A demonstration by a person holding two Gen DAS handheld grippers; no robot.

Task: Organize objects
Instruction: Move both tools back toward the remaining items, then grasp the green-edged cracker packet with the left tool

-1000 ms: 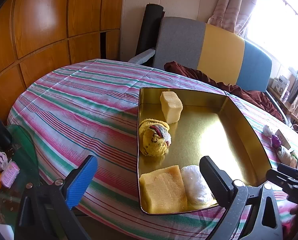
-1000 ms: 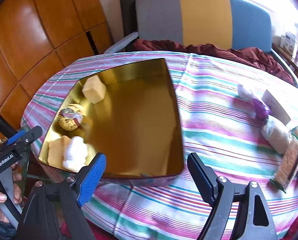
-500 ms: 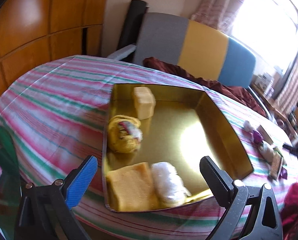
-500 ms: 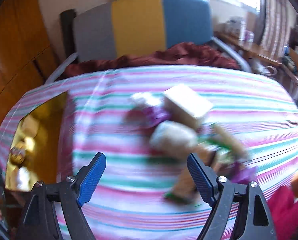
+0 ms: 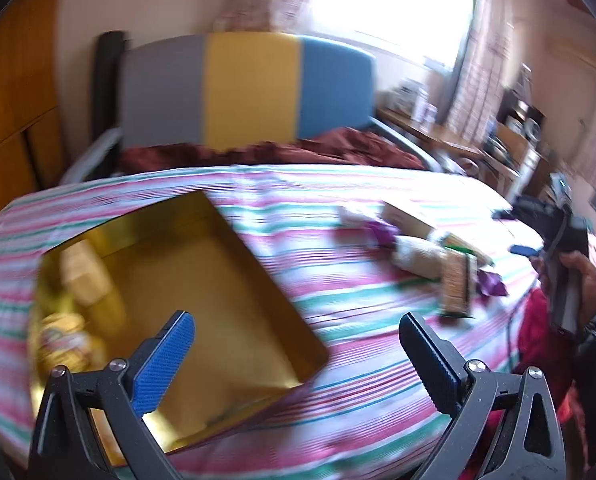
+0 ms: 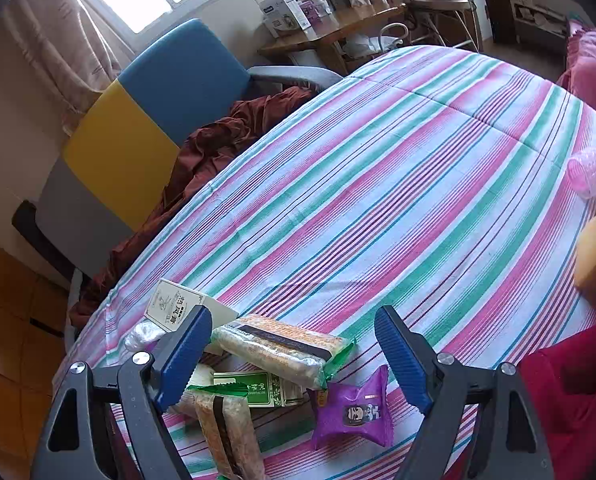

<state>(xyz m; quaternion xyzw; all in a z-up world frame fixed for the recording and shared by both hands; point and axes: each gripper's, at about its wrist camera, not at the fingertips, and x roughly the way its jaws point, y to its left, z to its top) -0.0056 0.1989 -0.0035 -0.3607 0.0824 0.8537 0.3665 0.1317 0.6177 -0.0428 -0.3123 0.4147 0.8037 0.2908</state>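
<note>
Two snack packs (image 6: pixel 274 348) (long axes crossing) lie between open right tongs (image 6: pixel 294 354).

A: How does the left gripper (image 5: pixel 298 344) stand?

B: Jaws spread wide with nothing between them, one blue-padded finger (image 5: pixel 164 360) on each side, angled down from above.

A: And the right gripper (image 6: pixel 294 352)?

B: Also spread wide and holding nothing, tilted downward. In the left wrist view, the person's right hand (image 5: pixel 577 280) is wrapped around its dark handle at the far right.
</note>
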